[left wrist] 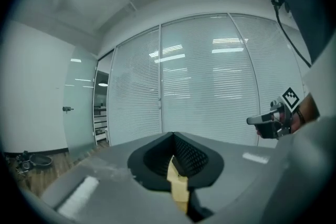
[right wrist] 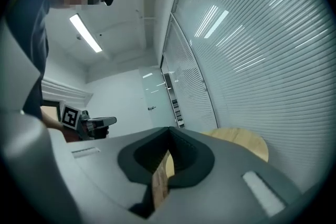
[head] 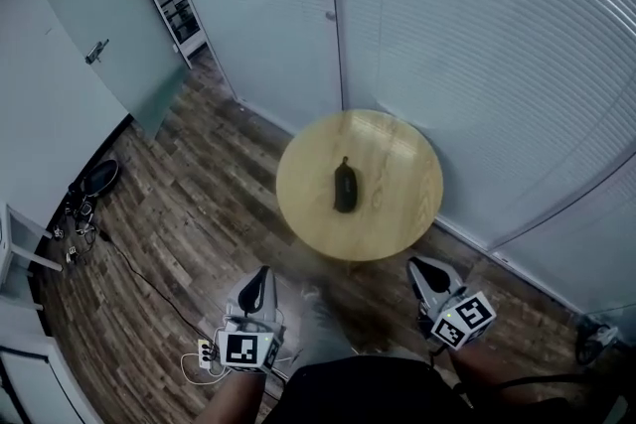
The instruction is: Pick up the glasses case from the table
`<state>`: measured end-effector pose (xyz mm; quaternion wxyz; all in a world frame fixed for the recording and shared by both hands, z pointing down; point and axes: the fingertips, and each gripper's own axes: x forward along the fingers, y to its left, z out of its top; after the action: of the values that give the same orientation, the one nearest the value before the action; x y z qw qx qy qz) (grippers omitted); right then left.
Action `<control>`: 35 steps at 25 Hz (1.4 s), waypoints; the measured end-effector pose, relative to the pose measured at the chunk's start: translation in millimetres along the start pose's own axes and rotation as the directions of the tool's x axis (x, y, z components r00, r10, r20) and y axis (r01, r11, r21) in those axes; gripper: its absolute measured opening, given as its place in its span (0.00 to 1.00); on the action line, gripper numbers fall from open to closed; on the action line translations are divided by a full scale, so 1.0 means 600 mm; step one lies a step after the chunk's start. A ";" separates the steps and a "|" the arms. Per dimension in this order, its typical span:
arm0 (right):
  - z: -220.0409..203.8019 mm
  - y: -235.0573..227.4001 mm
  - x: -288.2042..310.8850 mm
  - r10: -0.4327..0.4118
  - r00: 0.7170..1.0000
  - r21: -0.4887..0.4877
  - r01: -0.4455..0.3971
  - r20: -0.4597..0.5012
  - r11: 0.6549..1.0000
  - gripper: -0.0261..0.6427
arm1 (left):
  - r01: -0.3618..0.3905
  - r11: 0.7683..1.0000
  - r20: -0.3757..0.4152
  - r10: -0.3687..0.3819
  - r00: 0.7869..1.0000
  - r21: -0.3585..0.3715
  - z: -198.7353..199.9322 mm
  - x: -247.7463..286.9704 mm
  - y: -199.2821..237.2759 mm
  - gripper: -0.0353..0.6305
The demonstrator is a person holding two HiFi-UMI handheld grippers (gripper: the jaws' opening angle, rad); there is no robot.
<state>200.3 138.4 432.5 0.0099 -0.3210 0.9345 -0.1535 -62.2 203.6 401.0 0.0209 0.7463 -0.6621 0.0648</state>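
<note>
A dark, oval glasses case (head: 345,186) lies near the middle of a small round wooden table (head: 397,144) in the head view. Both grippers are held low in front of the person, short of the table's near edge and apart from the case. My left gripper (head: 261,273) is at the lower left, its jaws closed together with nothing between them (left wrist: 172,137). My right gripper (head: 416,264) is at the lower right, also shut and empty (right wrist: 168,132). The right gripper view shows the table's rim (right wrist: 247,141) ahead on the right; the case is hidden there.
Glass walls with white blinds (head: 477,35) stand close behind the table. A frosted glass door (head: 99,25) is at the far left. On the wood floor lie a power strip with cables (head: 204,353) and a dark round object (head: 99,177); white furniture (head: 20,248) is at the left edge.
</note>
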 end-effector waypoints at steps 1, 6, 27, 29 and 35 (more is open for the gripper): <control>0.003 -0.005 0.020 -0.010 1.000 0.004 0.010 -0.001 1.000 0.05 | 0.019 1.000 0.015 -0.019 1.000 -0.003 0.001 0.023 0.015 0.06; 0.024 -0.055 0.138 -0.135 0.991 -0.002 0.135 -0.001 0.991 0.05 | 0.133 0.991 0.048 -0.133 0.990 0.001 0.009 0.150 0.099 0.06; 0.016 -0.198 0.426 -0.536 0.822 -0.013 0.544 -0.194 0.839 0.05 | 0.420 0.901 -0.011 -0.424 0.906 -0.109 -0.017 0.510 0.265 0.06; -0.003 -0.206 0.441 -0.519 0.823 -0.045 0.524 -0.233 0.851 0.05 | 0.393 0.914 -0.021 -0.397 0.918 -0.095 -0.026 0.529 0.268 0.06; -0.043 -0.239 0.499 -0.430 0.852 -0.018 0.445 -0.299 0.895 0.05 | 0.332 0.940 -0.081 -0.338 0.938 -0.080 -0.041 0.578 0.259 0.06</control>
<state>45.0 -141.9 523.3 -0.1564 -0.4981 0.8234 -0.2221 -178.1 -154.0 460.3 0.0869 0.8432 -0.5254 0.0736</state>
